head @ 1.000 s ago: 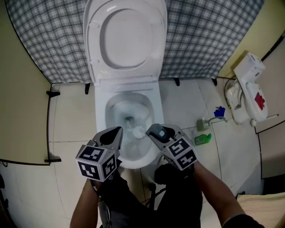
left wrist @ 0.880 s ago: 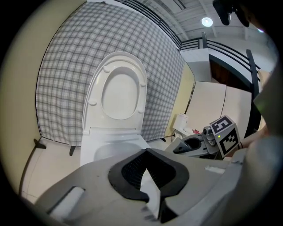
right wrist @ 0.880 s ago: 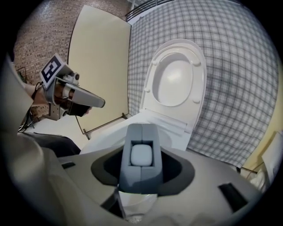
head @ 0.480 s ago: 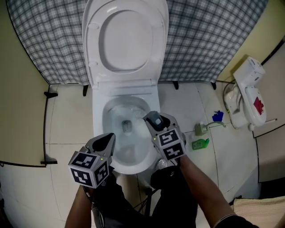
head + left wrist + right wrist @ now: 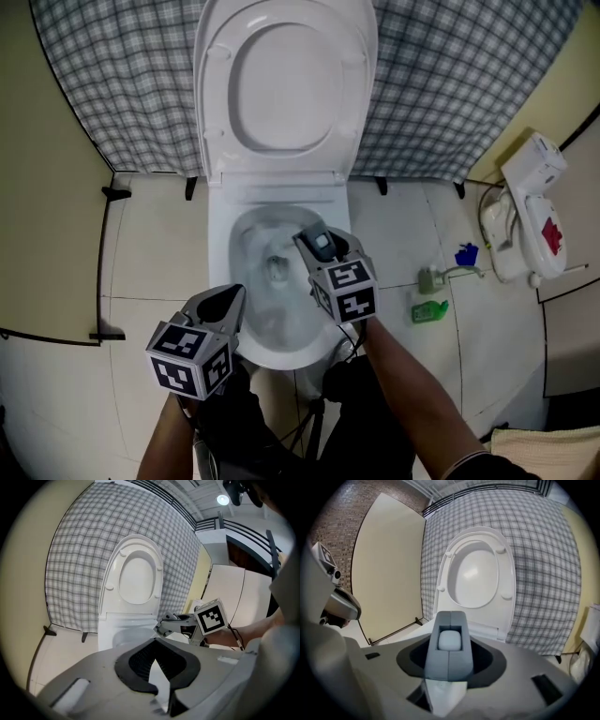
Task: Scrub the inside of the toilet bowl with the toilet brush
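Head view: a checked cloth (image 5: 450, 84) covers the back wall above a pale tiled floor (image 5: 150, 272). The toilet (image 5: 217, 281) stands centre, with its lid (image 5: 286, 84) raised upright against the cloth and its bowl (image 5: 251, 239) open. A white unit (image 5: 530, 202) with a red label sits on the floor at far right, well apart from the toilet.

The right gripper (image 5: 314, 240) is over the right inner side of the bowl, angled down and pointing up-picture toward the lid. In the right gripper view its jaws are clamped on the brush (image 5: 450, 656), a grey handle with a centre seam and a pale rounded insert near its far end. The handle's long axis lies in line with the gripper. It projects forward out of the jaws, and its far end points at the foot of the raised lid. The bristle head cannot be made out in any view.

The left gripper (image 5: 225, 302) is at the bowl's front-left rim, also aimed toward the lid. Its jaws stand apart with nothing between them.

A green bottle (image 5: 428, 310) lies on the floor to the right of the toilet, and a small blue item (image 5: 466, 254) lies beyond it, near the unit.
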`<action>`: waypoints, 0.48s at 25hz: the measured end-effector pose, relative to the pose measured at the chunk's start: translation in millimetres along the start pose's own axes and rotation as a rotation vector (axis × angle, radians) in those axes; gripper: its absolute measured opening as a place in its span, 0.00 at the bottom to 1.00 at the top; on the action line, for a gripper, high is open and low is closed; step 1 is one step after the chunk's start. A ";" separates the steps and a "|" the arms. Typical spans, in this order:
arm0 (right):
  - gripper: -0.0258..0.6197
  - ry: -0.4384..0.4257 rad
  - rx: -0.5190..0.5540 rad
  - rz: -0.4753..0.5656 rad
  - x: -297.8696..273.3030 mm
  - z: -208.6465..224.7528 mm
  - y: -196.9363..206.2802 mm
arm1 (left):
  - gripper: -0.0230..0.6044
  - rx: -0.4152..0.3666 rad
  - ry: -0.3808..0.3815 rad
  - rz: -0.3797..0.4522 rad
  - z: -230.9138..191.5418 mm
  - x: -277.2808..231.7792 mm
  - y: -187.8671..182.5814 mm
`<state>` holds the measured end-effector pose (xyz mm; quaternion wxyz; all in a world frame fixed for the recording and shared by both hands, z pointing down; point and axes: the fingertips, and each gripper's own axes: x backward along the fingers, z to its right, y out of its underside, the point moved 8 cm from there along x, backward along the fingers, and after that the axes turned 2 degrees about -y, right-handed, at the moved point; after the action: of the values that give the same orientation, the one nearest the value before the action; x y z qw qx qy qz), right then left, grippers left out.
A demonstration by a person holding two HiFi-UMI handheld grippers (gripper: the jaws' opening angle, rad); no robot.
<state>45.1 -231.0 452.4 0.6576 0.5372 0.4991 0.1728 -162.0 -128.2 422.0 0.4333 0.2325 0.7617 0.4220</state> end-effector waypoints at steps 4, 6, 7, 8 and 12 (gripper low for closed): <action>0.35 -0.044 -0.046 0.006 -9.5 -14.7 2.0 | 0.05 0.008 -0.007 -0.001 -5.6 3.9 1.9; 0.35 -0.064 -0.057 -0.005 -11.9 -22.1 6.0 | 0.05 0.011 -0.009 0.002 -7.0 5.1 1.5; 0.35 -0.073 -0.051 -0.013 -12.2 -25.5 8.8 | 0.05 0.012 -0.009 0.003 -7.4 5.5 1.4; 0.35 -0.083 -0.042 -0.021 -12.1 -28.4 11.6 | 0.05 0.013 -0.010 0.005 -7.7 5.8 1.6; 0.35 -0.128 -0.038 -0.042 -5.1 -35.1 21.6 | 0.05 0.016 -0.008 0.005 -6.9 5.6 3.2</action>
<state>20.0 -208.3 476.5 0.7015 0.5242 0.4639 0.1338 -170.8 -125.6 424.0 0.4334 0.2397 0.7626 0.4161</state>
